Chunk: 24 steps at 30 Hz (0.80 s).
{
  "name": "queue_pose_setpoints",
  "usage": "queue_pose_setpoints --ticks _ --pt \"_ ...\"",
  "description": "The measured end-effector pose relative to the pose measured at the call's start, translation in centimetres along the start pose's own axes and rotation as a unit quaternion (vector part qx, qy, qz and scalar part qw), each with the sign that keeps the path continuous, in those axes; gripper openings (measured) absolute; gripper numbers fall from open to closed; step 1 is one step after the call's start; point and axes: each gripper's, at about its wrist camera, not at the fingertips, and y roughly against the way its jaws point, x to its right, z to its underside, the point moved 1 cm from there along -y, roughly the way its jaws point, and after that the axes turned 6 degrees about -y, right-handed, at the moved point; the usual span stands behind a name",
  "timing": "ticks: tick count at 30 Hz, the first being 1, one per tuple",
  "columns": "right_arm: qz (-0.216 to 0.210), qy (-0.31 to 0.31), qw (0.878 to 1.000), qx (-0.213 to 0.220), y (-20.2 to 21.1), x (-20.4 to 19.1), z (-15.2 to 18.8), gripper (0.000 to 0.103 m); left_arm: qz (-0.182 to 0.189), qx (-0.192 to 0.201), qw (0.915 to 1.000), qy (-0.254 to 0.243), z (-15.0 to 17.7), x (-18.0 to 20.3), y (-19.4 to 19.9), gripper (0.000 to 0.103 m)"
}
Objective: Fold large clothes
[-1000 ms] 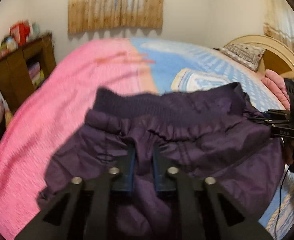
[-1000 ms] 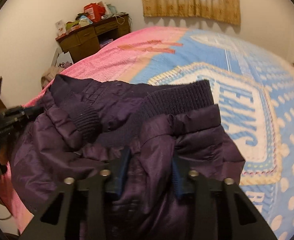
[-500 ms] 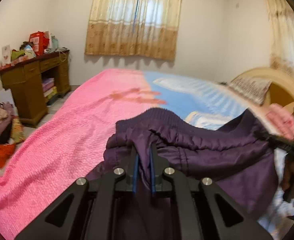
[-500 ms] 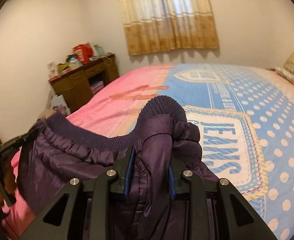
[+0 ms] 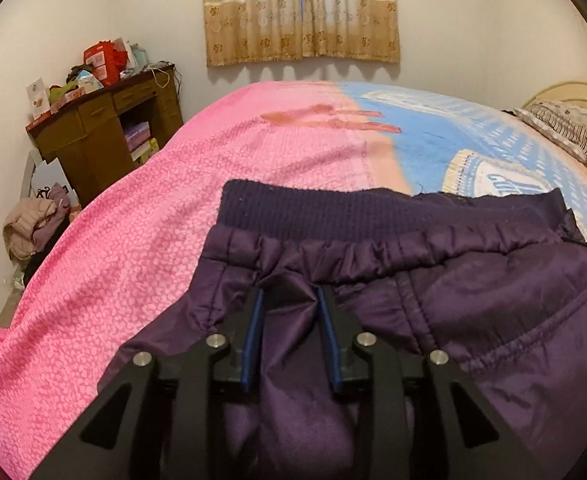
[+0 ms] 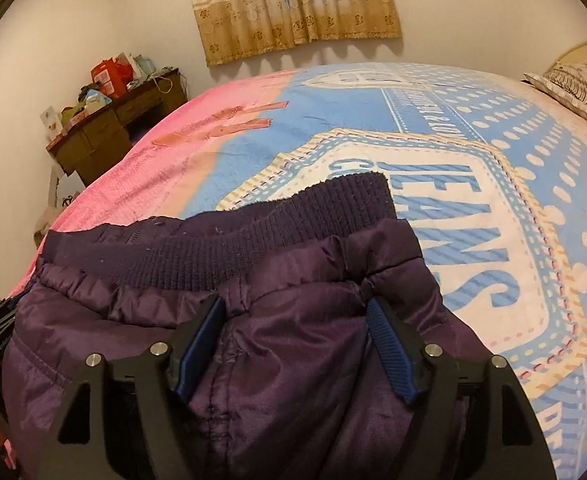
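The bed point(image 6: 493, 128) spreads ahead of both jaws. On it the purple jacket point(image 5: 473, 300) lies with its ribbed hem point(image 6: 253, 240) running crosswise just beyond them. Left gripper point(image 5: 289, 300) and right gripper point(image 6: 293, 312) straddle bunched fabric, jaws parted, seemingly released.

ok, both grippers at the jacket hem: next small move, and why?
Probably back both grippers straight off the jacket. The left gripper and right gripper both look open, jaws spread around loose fabric, and the ribbed hem lies flat on the bed, so nothing seems left to hold.
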Motion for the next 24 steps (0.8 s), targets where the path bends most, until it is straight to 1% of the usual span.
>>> queue_pose_setpoints --ticks 3,5,7,8,9,10,11,12,13,14,15,16,17,18,19,20,21,22,23,24 --pt "0.001 -0.002 1.0 -0.006 -0.4 0.3 -0.1 0.075 -0.004 -0.005 1.0 0.0 -0.3 0.0 0.3 0.032" --pt "0.007 0.001 1.0 -0.004 -0.3 0.1 0.0 0.076 -0.011 0.0 0.9999 0.003 -0.6 0.1 1.3 0.033" --pt "0.012 0.005 1.0 0.0 -0.2 -0.1 0.1 0.076 -0.017 0.017 0.9997 0.009 -1.1 0.2 3.2 0.033" --pt "0.011 0.004 1.0 0.0 -0.3 -0.1 0.1 0.076 -0.012 0.027 0.9994 0.016 -1.3 0.2 3.9 0.034" --pt "0.011 0.004 1.0 -0.001 -0.3 -0.1 0.1 0.076 -0.001 0.04 0.9989 0.025 -1.8 0.6 5.1 0.042" --pt "0.012 0.004 1.0 -0.001 -0.2 -0.2 0.1 0.077 0.006 0.049 0.9985 0.023 -2.2 1.2 5.8 0.053" --pt "0.014 0.005 1.0 0.0 -0.1 -0.2 0.0 0.077 0.009 0.06 0.9981 0.009 -2.7 2.3 6.5 0.06" --pt "0.024 0.004 1.0 0.002 0.5 -0.4 0.0 0.077 0.007 0.072 0.9972 -0.018 -3.0 3.6 7.1 0.074" --pt "0.04 -0.003 0.999 0.009 1.3 -0.5 -0.1 0.077 -0.001 0.086 0.995 -0.05 -3.1 5.1 7.5 0.078" --pt "0.057 -0.012 0.998 0.033 2.9 -0.9 0.0 0.077 -0.008 0.093 0.9927 -0.077 -3.0 6.2 7.5 0.078" --pt "0.055 -0.017 0.996 0.061 4.6 -1.5 0.2 0.077 -0.019 0.094 0.9903 -0.101 -2.8 7.2 7.1 0.078" --pt "0.039 -0.012 0.996 0.084 6.2 -2.5 0.6 0.078 -0.027 0.086 0.9889 -0.118 -2.5 7.8 6.2 0.078" --pt "0.016 0.007 0.996 0.092 7.3 -4.0 1.2 0.081 -0.031 0.076 0.9892 -0.121 -2.4 7.8 5.5 0.079" --pt "0.001 0.029 0.996 0.089 7.5 -5.2 1.6 0.084 -0.04 0.059 0.9908 -0.115 -2.4 7.6 4.1 0.079" --pt "-0.013 0.065 0.995 0.072 7.1 -6.8 2.0 0.084 -0.046 0.045 0.9923 -0.106 -2.5 7.2 3.1 0.079" --pt "-0.021 0.096 0.994 0.048 6.0 -7.9 2.4 0.084 -0.051 0.029 0.9945 -0.087 -2.7 6.5 1.8 0.079" --pt "-0.015 0.111 0.993 0.032 4.9 -8.4 2.6 0.084 -0.053 0.023 0.9955 -0.076 -2.9 6.1 1.2 0.081" --pt "0.0 0.115 0.993 0.024 3.4 -8.2 2.5 0.084 -0.055 0.018 0.996 -0.068 -2.9 5.9 0.7 0.083" --pt "0.003 0.107 0.994 0.012 2.1 -7.7 2.3 0.084 -0.059 0.015 0.9959 -0.067 -3.0 6.0 0.3 0.083" --pt "-0.003 0.097 0.995 -0.006 1.0 -7.2 2.1 0.084 -0.064 0.015 0.9953 -0.071 -3.0 6.1 0.0 0.085"
